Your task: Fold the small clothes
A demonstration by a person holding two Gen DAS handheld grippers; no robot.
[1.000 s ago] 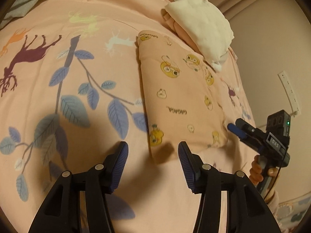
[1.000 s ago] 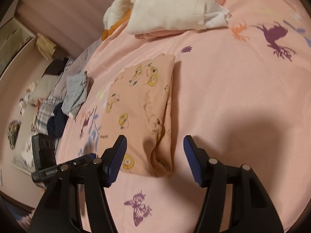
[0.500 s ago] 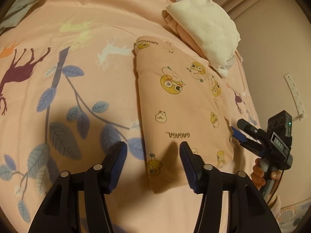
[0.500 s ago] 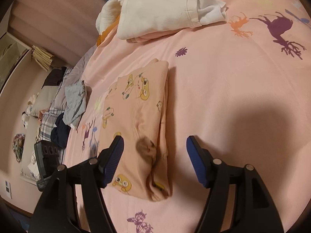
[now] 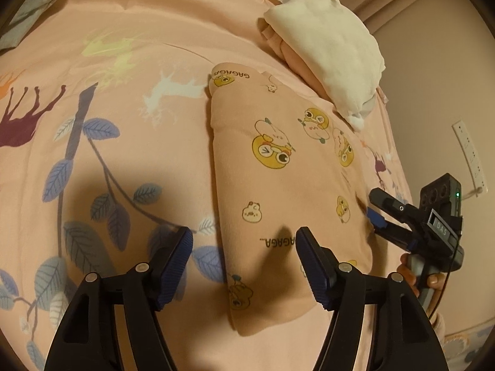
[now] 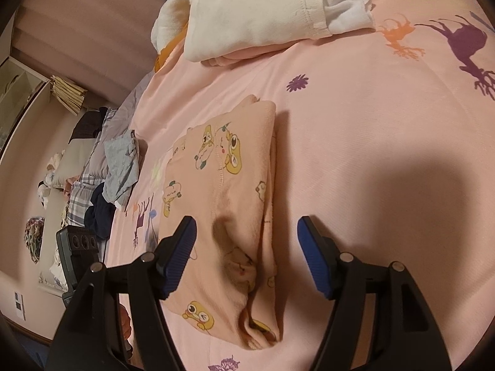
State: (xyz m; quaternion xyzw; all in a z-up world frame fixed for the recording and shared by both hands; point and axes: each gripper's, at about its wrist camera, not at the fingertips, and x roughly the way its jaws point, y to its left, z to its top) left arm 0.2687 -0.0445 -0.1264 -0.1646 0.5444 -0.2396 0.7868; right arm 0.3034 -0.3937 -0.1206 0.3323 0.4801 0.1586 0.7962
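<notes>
A small peach garment [image 5: 278, 191] printed with yellow cartoon ducks lies folded into a long strip on the pink bedspread [image 5: 130, 99]. It also shows in the right wrist view [image 6: 222, 216]. My left gripper [image 5: 244, 259] is open and empty, hovering over the garment's near left edge. My right gripper [image 6: 247, 250] is open and empty, straddling the garment's near end from the opposite side. The right gripper also shows in the left wrist view [image 5: 376, 208], at the garment's right edge.
A stack of folded cream and pink clothes [image 5: 328, 43] lies beyond the garment, also in the right wrist view [image 6: 260, 12]. Unfolded grey, plaid and dark clothes [image 6: 105, 179] are heaped at the bed's far side. A wall [image 5: 439, 86] runs close along the bed's right.
Both grippers have moved closer in over the folded garment, which now looms larger in both views. The garment has not moved.
</notes>
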